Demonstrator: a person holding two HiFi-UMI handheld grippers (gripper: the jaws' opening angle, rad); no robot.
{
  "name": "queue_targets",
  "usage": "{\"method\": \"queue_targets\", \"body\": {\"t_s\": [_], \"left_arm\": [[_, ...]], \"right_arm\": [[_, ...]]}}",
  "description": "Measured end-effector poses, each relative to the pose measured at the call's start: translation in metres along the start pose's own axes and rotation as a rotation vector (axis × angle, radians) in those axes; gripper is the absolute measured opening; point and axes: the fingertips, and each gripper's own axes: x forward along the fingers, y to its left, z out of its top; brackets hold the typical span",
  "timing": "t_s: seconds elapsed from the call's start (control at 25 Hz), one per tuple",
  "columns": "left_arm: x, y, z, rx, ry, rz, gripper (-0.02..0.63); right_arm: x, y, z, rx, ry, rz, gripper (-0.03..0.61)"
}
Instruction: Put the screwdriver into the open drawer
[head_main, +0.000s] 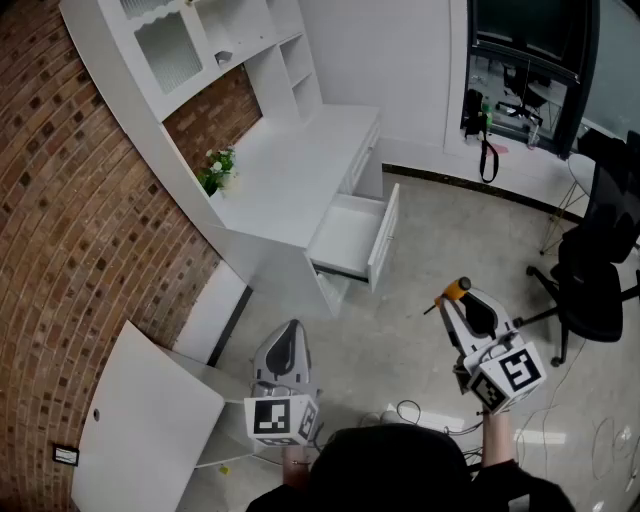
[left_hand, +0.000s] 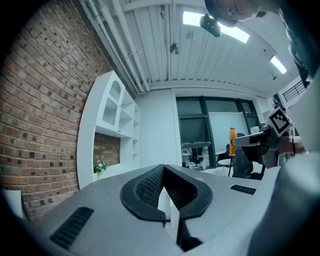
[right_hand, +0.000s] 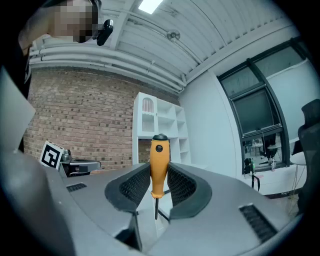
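Note:
The screwdriver (right_hand: 159, 167) has an orange handle with a black cap and a thin dark shaft. It stands upright between the pads of my right gripper (right_hand: 160, 176), which is shut on the handle. In the head view the right gripper (head_main: 462, 303) is at the lower right over the floor, with the screwdriver (head_main: 455, 292) at its tip. The open white drawer (head_main: 352, 236) juts out of the white desk (head_main: 290, 175), up and to the left of that gripper. My left gripper (head_main: 290, 335) hangs lower left of the drawer. In its own view the left gripper (left_hand: 163, 169) is shut and holds nothing.
A black office chair (head_main: 592, 270) stands at the right. A small potted plant (head_main: 216, 168) sits on the desk by the brick wall (head_main: 60, 250). A white panel (head_main: 140, 420) lies at the lower left. Cables (head_main: 410, 410) trail on the floor near my feet.

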Motion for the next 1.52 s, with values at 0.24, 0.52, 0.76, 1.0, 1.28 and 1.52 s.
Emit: {"method": "queue_targets", "body": {"t_s": [0.24,0.52,0.76,1.0,1.28,1.52], "left_arm": [[0.003,-0.002,0.0,0.019,0.003,0.008,0.008],[0.003,-0.004,-0.007,0.046,0.025,0.028,0.009],[0.002,-0.007,-0.01,0.039,0.033,0.057,0.009],[0.009,-0.01,-0.018,0.029,0.059,0.069,0.009],[0.031,-0.001,-0.026,0.021,0.087,0.086,0.009],[0.07,0.015,-0.033,0.033,0.089,0.058,0.009]], "right_arm": [[-0.001,-0.008,0.0,-0.004,0.0,0.003,0.107],[-0.002,-0.021,-0.001,-0.005,0.005,0.01,0.107],[-0.001,-0.036,-0.006,0.004,0.012,0.008,0.107],[0.01,-0.044,-0.007,0.05,0.006,0.018,0.107],[0.038,-0.057,-0.014,0.076,0.012,0.037,0.107],[0.073,-0.074,-0.027,0.082,0.036,0.03,0.107]]}}
